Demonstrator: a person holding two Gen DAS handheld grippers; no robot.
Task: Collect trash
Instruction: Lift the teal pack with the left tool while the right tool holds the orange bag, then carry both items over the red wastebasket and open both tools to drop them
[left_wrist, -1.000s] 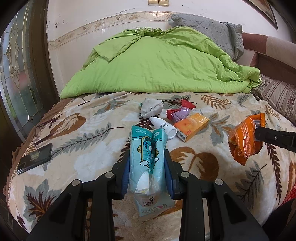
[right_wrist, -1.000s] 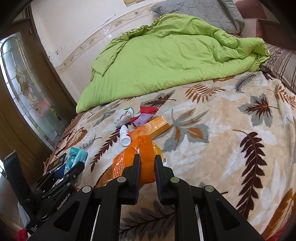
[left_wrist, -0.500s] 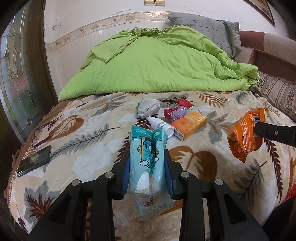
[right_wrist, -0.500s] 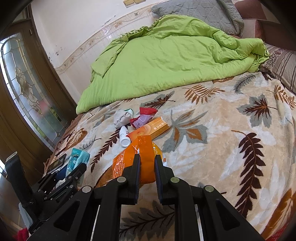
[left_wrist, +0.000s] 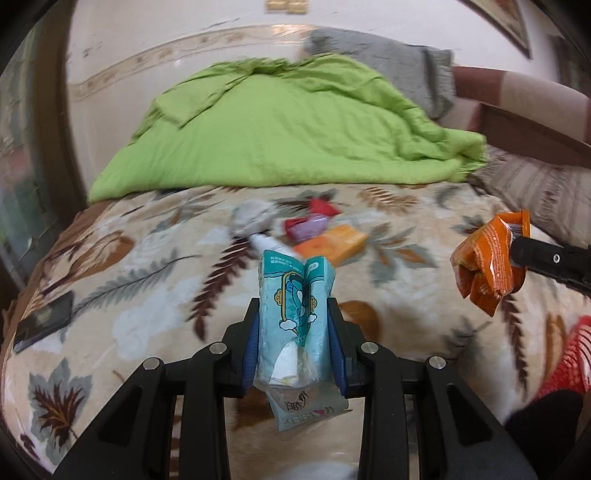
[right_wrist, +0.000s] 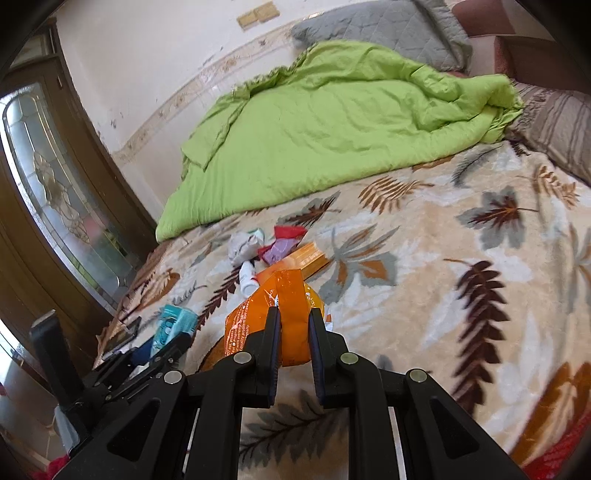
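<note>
My left gripper (left_wrist: 294, 314) is shut on a teal tissue pack (left_wrist: 295, 295) and holds it above the bed's front edge; the pack also shows in the right wrist view (right_wrist: 173, 325). My right gripper (right_wrist: 293, 317) is shut on an orange snack bag (right_wrist: 284, 314), seen at the right in the left wrist view (left_wrist: 487, 258). On the leaf-print blanket (left_wrist: 147, 258) lie a crumpled grey wad (right_wrist: 242, 247), a white bottle (right_wrist: 247, 278), a red-and-purple wrapper (right_wrist: 282, 243) and an orange box (right_wrist: 303, 258).
A green duvet (right_wrist: 332, 129) and grey pillow (right_wrist: 380, 29) fill the far bed. A dark phone (left_wrist: 44, 325) lies at the blanket's left edge. A glass-paned wooden door (right_wrist: 55, 184) stands left. Something red and netted (left_wrist: 569, 362) sits at the lower right.
Both grippers have pulled back and risen a little from the bed with their items still held. The trash on the blanket has not moved.
</note>
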